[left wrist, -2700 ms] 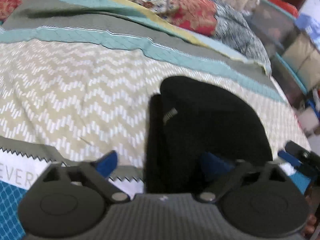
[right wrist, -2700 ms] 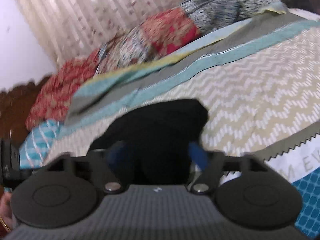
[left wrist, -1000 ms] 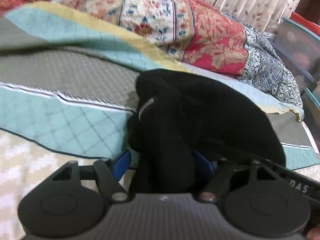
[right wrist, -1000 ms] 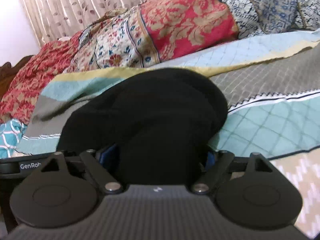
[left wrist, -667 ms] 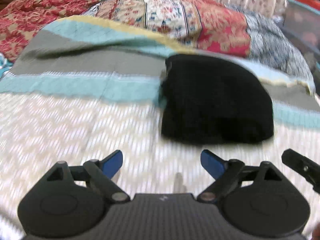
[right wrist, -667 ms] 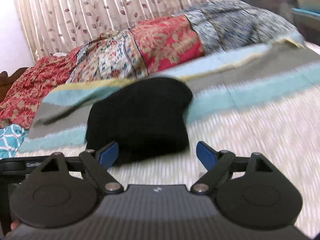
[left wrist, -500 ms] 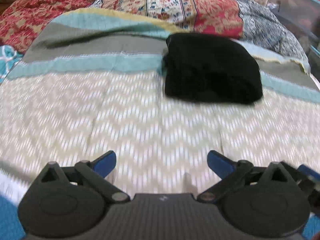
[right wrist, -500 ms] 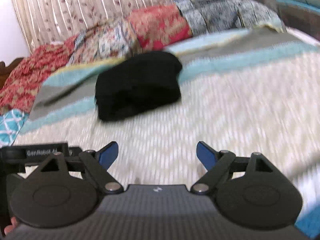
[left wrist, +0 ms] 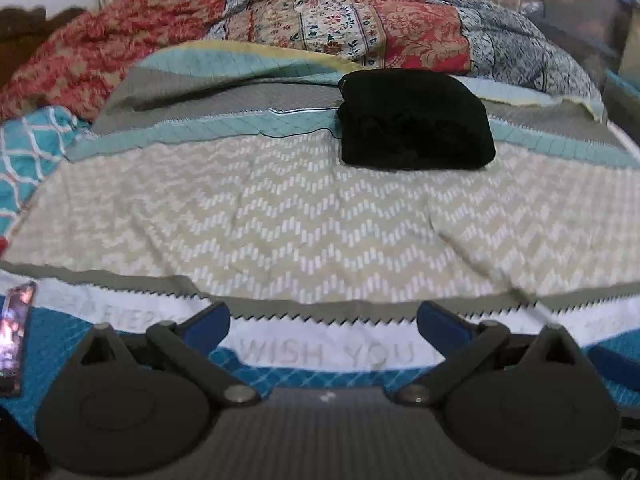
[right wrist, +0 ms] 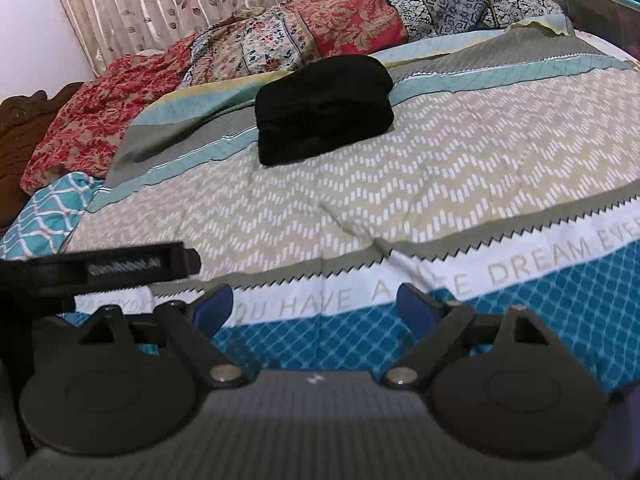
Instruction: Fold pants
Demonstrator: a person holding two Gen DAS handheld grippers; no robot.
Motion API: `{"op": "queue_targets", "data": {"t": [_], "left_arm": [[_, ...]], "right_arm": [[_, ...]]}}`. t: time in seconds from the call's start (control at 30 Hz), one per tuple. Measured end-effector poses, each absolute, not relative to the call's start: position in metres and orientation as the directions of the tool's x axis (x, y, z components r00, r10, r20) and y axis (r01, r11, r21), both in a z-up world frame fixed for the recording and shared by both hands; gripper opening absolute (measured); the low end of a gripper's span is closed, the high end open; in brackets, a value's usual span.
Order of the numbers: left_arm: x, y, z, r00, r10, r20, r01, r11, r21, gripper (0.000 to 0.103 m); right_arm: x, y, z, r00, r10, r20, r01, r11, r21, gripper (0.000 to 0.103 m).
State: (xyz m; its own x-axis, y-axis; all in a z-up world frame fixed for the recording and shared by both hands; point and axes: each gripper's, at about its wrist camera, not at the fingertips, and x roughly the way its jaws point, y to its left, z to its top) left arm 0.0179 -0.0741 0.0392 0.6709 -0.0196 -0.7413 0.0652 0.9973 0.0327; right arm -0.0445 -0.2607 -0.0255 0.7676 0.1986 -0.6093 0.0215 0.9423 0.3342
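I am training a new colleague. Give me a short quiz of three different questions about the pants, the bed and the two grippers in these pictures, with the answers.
1. True or false: the black pants lie spread out flat across the bedspread.
2. Multiple choice: the left gripper is A) shut on the pants, B) open with nothing between its fingers, C) shut on the bedspread.
3. Short answer: what lies just behind the pants, toward the curtain?

Key
1. False. They sit as a compact folded bundle on the far part of the bedspread.
2. B. The right gripper is open and empty too.
3. A rumpled patchwork quilt in red, floral and blue prints.
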Motion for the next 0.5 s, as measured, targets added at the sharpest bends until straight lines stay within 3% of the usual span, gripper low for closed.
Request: {"op": "queue_targets", "data": {"t": [0.5], "left_arm": [[0.004,-0.062,0.037,0.656,-0.001,-0.755,0.026,0.999,0.022,0.103]], "right_arm": [[-0.059,-0.26,-0.03,0.772,0.17,-0.612,0.069,0.935,0.347,0.091]]}}
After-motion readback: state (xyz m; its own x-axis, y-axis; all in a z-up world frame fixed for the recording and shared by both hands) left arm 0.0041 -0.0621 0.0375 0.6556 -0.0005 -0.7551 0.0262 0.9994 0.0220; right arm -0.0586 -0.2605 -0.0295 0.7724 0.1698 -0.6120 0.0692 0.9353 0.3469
